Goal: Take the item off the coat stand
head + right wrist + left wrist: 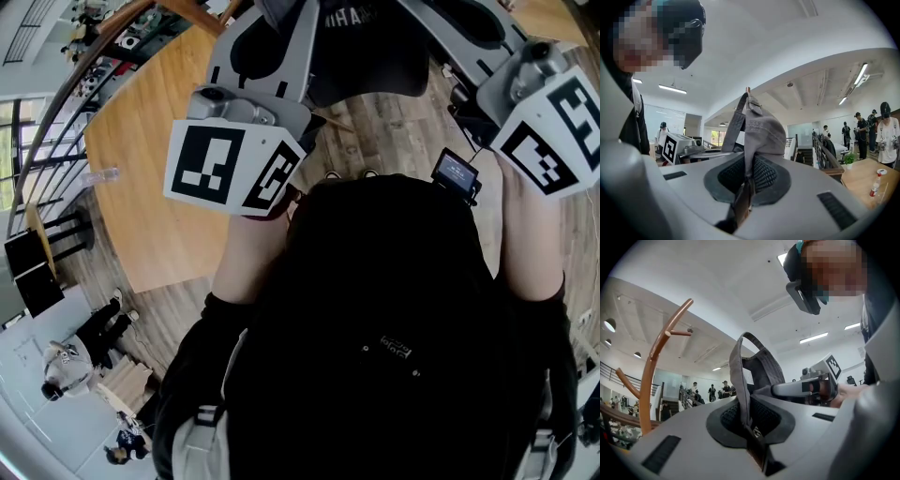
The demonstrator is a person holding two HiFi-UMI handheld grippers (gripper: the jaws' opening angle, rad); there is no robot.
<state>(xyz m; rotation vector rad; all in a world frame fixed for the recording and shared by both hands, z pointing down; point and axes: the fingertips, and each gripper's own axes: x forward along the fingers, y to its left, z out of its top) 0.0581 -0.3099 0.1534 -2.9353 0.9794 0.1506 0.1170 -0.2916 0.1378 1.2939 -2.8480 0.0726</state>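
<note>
A grey cap (759, 366) hangs in the air between my two grippers, off the stand. My left gripper (747, 420) is shut on the cap's strap, which is pinched between its pads. My right gripper (747, 180) is shut on the cap (761, 129) from the other side. In the head view the cap (366, 56) shows dark at the top centre, with the left gripper (277, 56) and the right gripper (464, 23) on either side of it. The wooden coat stand (649, 380) rises at the left of the left gripper view, apart from the cap, its hooks bare.
A wooden table (150, 159) with a plastic bottle (98, 175) lies to the left below. My black clothing (394, 328) fills the lower head view. A stair railing (834, 154) and several people stand in the background. Another table with a bottle (874, 187) is at the right.
</note>
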